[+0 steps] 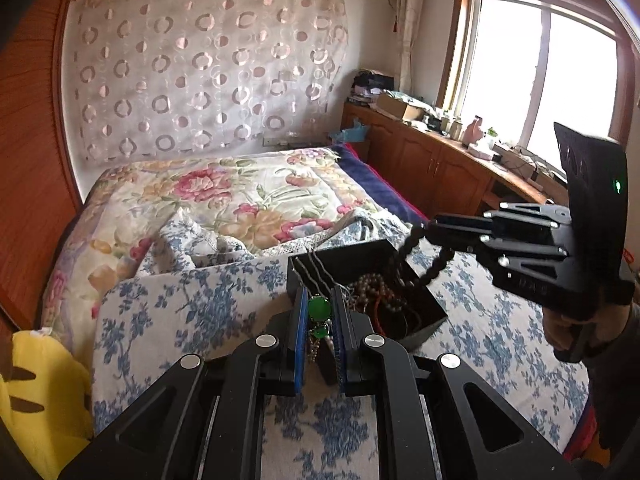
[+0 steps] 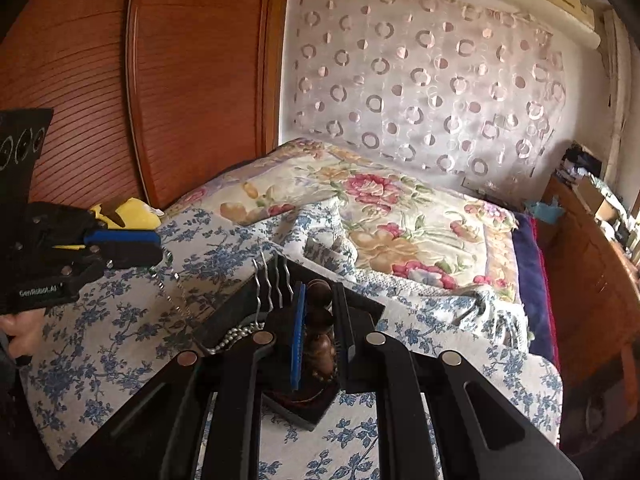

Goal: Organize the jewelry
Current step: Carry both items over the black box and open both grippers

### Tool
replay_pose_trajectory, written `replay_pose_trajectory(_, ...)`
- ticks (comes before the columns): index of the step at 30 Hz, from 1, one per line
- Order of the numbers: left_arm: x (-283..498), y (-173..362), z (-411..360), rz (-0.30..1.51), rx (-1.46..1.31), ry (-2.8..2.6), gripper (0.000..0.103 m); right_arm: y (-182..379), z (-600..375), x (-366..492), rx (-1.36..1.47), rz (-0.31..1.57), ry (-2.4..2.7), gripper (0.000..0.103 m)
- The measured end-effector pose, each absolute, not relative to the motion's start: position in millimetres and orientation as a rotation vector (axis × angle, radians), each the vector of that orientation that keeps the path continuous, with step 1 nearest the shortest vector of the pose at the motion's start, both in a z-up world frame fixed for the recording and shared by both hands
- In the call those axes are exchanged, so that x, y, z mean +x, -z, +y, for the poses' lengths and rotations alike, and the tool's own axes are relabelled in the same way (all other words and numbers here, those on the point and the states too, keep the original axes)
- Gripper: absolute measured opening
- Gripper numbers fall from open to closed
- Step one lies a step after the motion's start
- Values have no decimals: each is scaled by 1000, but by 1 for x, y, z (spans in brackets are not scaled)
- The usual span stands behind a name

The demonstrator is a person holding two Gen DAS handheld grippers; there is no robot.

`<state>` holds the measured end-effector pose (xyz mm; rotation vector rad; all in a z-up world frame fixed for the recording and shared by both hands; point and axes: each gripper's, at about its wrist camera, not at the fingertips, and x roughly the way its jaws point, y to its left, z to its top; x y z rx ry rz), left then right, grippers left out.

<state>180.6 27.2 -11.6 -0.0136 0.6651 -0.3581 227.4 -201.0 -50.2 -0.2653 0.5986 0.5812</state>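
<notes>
A black open jewelry box (image 1: 424, 322) sits on the bed's blue-flowered cover, holding tangled bead strings and metal hairpins (image 1: 310, 268). My left gripper (image 1: 319, 308) is shut on a green-stone pendant necklace (image 1: 319, 307), held just in front of the box; its thin chain (image 2: 170, 292) hangs below the gripper in the right wrist view. My right gripper (image 2: 320, 308) is shut on a dark brown bead bracelet (image 2: 320, 344) above the box (image 2: 236, 316). In the left wrist view the right gripper (image 1: 430, 232) holds the bracelet's loop (image 1: 434, 266) over the box's far corner.
A floral quilt (image 1: 240, 196) is bunched behind the box. A yellow plush toy (image 1: 44, 392) lies at the bed's left edge beside a wooden wardrobe (image 2: 192, 80). Wooden cabinets (image 1: 440, 168) with clutter run under the window on the right.
</notes>
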Motion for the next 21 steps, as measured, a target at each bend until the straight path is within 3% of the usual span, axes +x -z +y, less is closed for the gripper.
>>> replay_pose_trajectory(9, 210, 16, 6, 691, 7, 376, 10, 84, -204, 242, -240, 677, -621, 15)
replay_pose_trajectory(21, 225, 12, -16, 691, 14, 432, 10, 86, -220, 236, -191, 669, -619, 15)
